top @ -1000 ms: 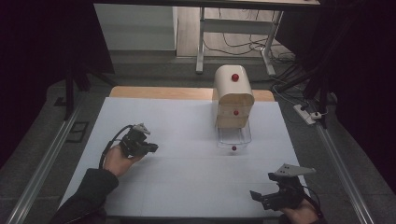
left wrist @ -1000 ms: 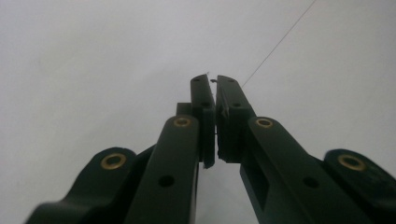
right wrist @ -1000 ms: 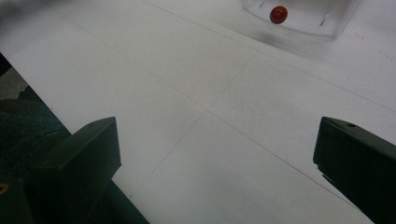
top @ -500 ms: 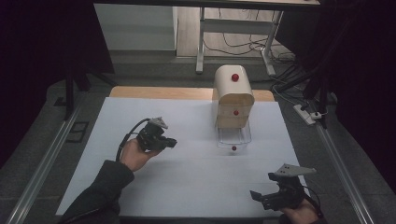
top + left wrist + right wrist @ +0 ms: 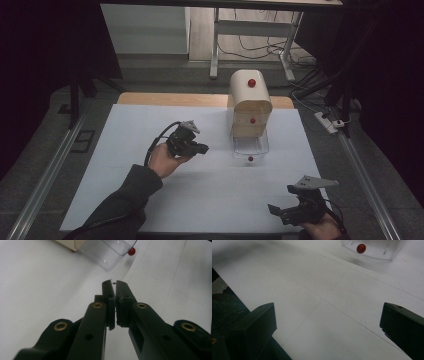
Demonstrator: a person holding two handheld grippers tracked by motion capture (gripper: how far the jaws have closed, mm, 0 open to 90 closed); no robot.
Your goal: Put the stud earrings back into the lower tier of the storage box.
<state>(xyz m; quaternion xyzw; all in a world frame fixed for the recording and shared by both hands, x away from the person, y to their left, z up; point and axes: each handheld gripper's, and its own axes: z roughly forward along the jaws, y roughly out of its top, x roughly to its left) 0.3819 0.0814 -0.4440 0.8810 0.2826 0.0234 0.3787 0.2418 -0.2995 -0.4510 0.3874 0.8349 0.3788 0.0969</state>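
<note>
The big white table (image 5: 100, 190) takes up most of the high view. At its far side, right of the middle, stands a cream box with little drawers (image 5: 250, 107). Its bottom drawer (image 5: 250, 146) is clear and pulled out toward the person. The drawer is long from back to front, and a tiny red knob (image 5: 250, 159) sits on its front end.

The left hand-held gripper (image 5: 202, 148) is in the middle of the picture. It points to the right, straight at the drawer. The knob lies just to the right of its tip and a bit lower in the picture, with bare table between them. In the left gripper view its two black jaws are pressed almost together and hold nothing.

The right hand-held gripper (image 5: 274, 209) rests at the bottom right, close to the near table edge. Its jaws are wide apart and hold nothing. It is farther from the knob than the left one.

I think the left one goes for the knob. There is lots of free room around it.
</note>
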